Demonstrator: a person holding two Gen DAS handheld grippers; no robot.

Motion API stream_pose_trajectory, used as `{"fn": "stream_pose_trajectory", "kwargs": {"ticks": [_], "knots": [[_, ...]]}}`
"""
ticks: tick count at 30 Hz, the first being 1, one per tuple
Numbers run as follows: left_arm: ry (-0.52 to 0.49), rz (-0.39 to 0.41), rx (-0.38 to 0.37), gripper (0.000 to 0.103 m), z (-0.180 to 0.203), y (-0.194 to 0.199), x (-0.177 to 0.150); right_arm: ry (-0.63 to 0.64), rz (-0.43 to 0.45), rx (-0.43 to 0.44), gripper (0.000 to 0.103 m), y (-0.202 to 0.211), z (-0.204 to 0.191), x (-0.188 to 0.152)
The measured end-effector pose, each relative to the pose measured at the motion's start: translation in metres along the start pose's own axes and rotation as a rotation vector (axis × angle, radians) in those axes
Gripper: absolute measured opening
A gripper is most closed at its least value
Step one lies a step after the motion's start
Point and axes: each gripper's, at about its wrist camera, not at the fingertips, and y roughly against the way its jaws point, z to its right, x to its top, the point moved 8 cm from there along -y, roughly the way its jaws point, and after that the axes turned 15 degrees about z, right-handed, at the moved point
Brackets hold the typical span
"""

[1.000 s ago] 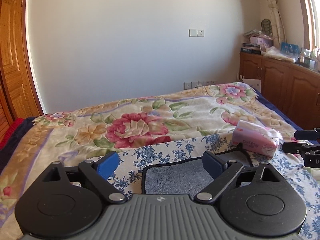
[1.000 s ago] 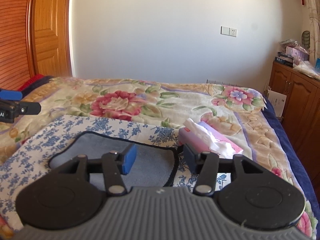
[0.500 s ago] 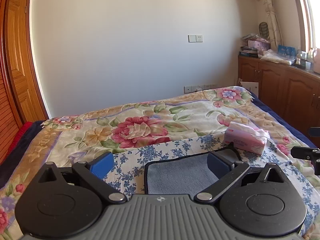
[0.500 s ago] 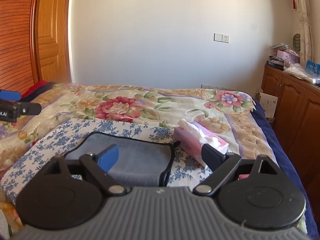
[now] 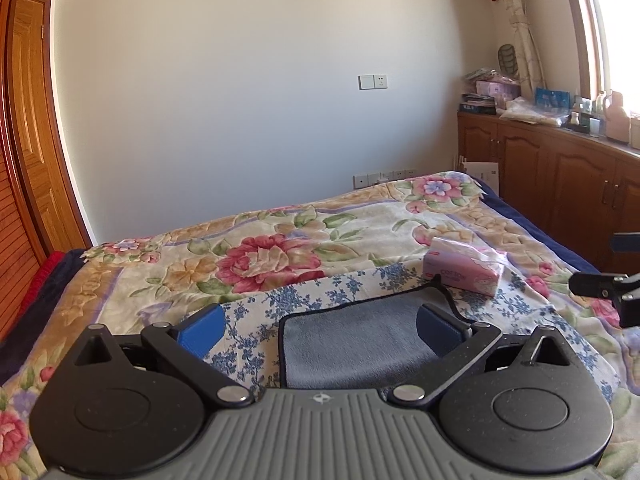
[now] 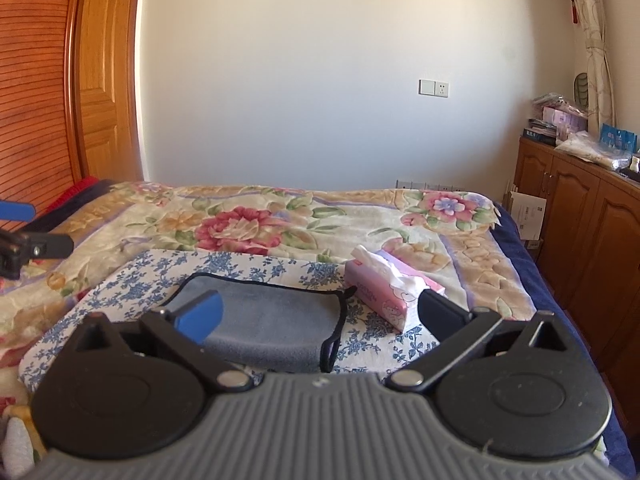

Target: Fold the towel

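Observation:
A grey towel [image 5: 352, 340] with dark trim lies folded on a blue-flowered white cloth [image 5: 320, 288] on the bed. It also shows in the right wrist view [image 6: 272, 320]. My left gripper [image 5: 318, 332] is open and empty, held above the towel's near edge. My right gripper [image 6: 320, 316] is open and empty, held above the towel's near right part. Each gripper's tip shows at the edge of the other's view: the right gripper [image 5: 600, 284] and the left gripper [image 6: 32, 244].
A pink tissue pack [image 5: 464, 272] lies right of the towel, also in the right wrist view [image 6: 392, 292]. The floral bedspread [image 5: 260, 256] covers the bed. Wooden cabinets [image 5: 560, 184] stand at the right, a wooden door [image 6: 96, 80] at the left.
Both grippers have drawn back and up from the towel. My right gripper's jaws have opened wide. The towel has stayed lying folded.

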Motion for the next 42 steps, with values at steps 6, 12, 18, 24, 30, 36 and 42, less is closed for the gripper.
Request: {"fn": "stream_pose_trajectory", "kwargs": {"ticks": [6,12,18,24,30,36,42], "knots": [[0.011,0.007,0.018,0.103,0.003,0.017,-0.008,-0.007,0.004,-0.003,0.103,0.012,-0.003,-0.002],[0.032,0.007,0.034,0.103,0.005,0.034,-0.018,-0.02,0.007,-0.01,0.103,0.025,-0.003,-0.005],[0.053,0.011,0.033,0.103,0.01,0.051,-0.026,-0.006,0.008,-0.012,0.103,0.036,-0.005,-0.006],[0.057,0.009,0.019,0.103,0.016,0.066,-0.034,-0.015,0.008,-0.012,0.103,0.048,-0.009,-0.01],[0.055,0.021,0.026,0.103,0.017,0.08,-0.04,-0.029,-0.002,-0.014,0.103,0.058,-0.011,-0.021],[0.068,0.019,0.041,0.103,0.013,0.091,-0.049,-0.034,-0.005,-0.034,0.103,0.068,-0.009,-0.031],[0.065,0.007,0.049,0.103,0.012,0.1,-0.064,-0.013,0.0,-0.038,0.103,0.078,-0.013,-0.04]]}}
